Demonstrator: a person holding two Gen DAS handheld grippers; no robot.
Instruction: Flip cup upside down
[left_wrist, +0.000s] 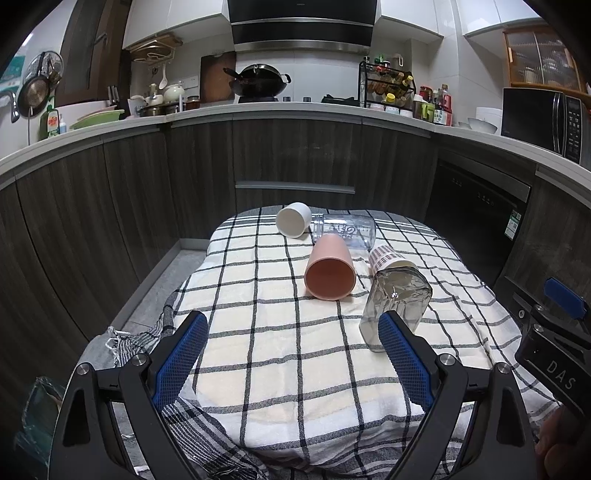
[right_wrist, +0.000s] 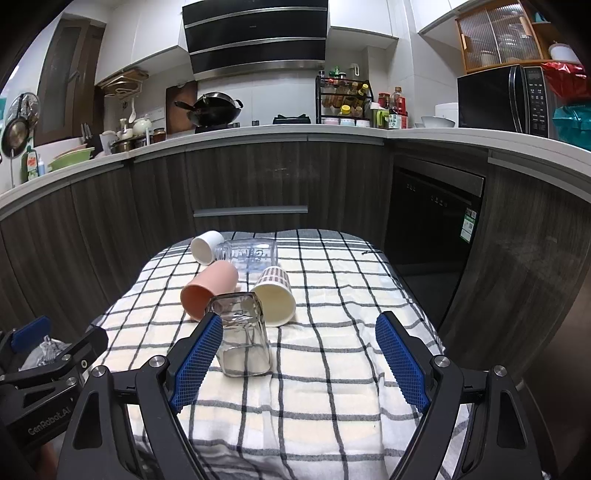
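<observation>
Several cups lie on their sides on a checked cloth (left_wrist: 280, 354). A pink cup (left_wrist: 330, 267) (right_wrist: 207, 290) has its mouth toward me. A square clear glass (left_wrist: 397, 301) (right_wrist: 242, 334) lies nearest. A plaid paper cup (left_wrist: 386, 258) (right_wrist: 275, 295), a white cup (left_wrist: 293, 219) (right_wrist: 205, 246) and a clear jar (left_wrist: 345, 230) (right_wrist: 249, 253) lie behind. My left gripper (left_wrist: 293, 332) is open and empty, its right finger beside the glass. My right gripper (right_wrist: 301, 338) is open and empty, its left finger beside the glass.
The cloth (right_wrist: 332, 350) covers a small table in front of dark kitchen cabinets (left_wrist: 295, 155). A dishwasher door (right_wrist: 432, 229) stands at the right. The cloth's edges drop off left, right and at the near side. The other gripper shows at each view's edge.
</observation>
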